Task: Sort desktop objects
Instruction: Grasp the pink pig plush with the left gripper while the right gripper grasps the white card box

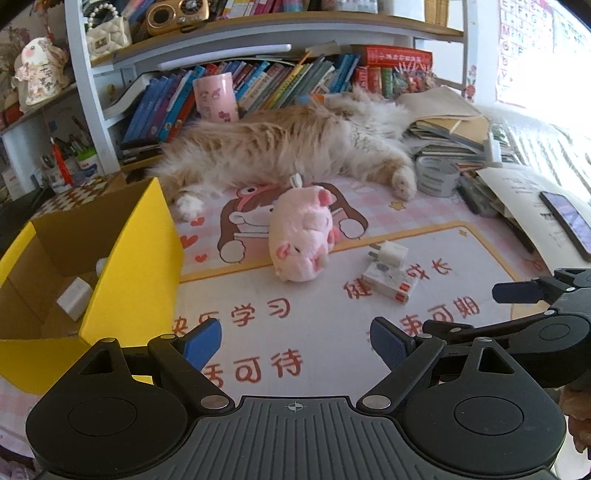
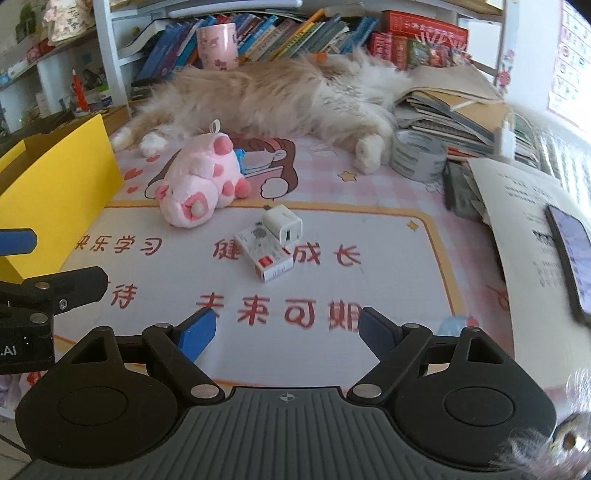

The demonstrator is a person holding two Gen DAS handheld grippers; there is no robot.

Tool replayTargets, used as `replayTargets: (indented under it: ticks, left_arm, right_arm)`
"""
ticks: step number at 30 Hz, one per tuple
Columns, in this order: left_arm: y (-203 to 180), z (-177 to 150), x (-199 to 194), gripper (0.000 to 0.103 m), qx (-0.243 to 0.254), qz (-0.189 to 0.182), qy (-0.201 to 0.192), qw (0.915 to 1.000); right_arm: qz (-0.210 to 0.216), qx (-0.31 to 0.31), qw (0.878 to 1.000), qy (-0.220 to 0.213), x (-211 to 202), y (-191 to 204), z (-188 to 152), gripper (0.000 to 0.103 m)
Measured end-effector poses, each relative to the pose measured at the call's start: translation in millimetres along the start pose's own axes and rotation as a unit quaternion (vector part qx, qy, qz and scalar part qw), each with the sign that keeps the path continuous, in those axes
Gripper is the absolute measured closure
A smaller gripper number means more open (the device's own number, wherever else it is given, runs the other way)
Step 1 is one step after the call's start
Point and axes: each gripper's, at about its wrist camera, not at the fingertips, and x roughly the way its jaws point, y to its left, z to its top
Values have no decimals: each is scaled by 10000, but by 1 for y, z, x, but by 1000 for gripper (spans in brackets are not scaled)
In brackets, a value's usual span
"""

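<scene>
Each gripper is black plastic with a grey ribbed plate at the bottom, marked by a small white cross in a circle. Two big round black discs sit at the sides. Thin black bars with shiny silver pins reach out to the blue fingers [image 1: 205, 345]. White letters show on one side.

Fluffy cat [image 1: 295, 144] sprawled before leaning books [image 1: 258, 88], pink cup [image 1: 216, 96] behind.

A home study desk; beyond the claw, a cat [image 1: 295, 144] sprawls on a cartoon mat [image 1: 314, 332] below crammed bookshelves [image 1: 258, 22].
</scene>
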Motion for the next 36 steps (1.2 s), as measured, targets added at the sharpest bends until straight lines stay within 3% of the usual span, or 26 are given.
replayTargets:
  ticks: [6, 21, 23, 27, 36]
  left_arm:
    - [1, 8, 9, 13, -84, 150, 58, 9998]
    - [4, 16, 19, 13, 31, 454, 200, 9988]
    - [3, 19, 22, 13, 86, 459, 179, 9987]
    - [1, 30, 31, 13, 194, 425, 84, 9989]
    - [-8, 56, 82, 13, 396, 163, 10, 9991]
  right_arm:
    - [266, -269, 9993, 66, 25, -2, 12, 51]
    - [599, -602, 9964, 42, 75, -4, 31, 57]
    - [628, -668, 9958, 1, 77, -3, 32, 66]
    - [777, -719, 9944, 11, 74, -6, 31, 74]
    - [534, -375, 9978, 138, 54, -28, 16, 74]
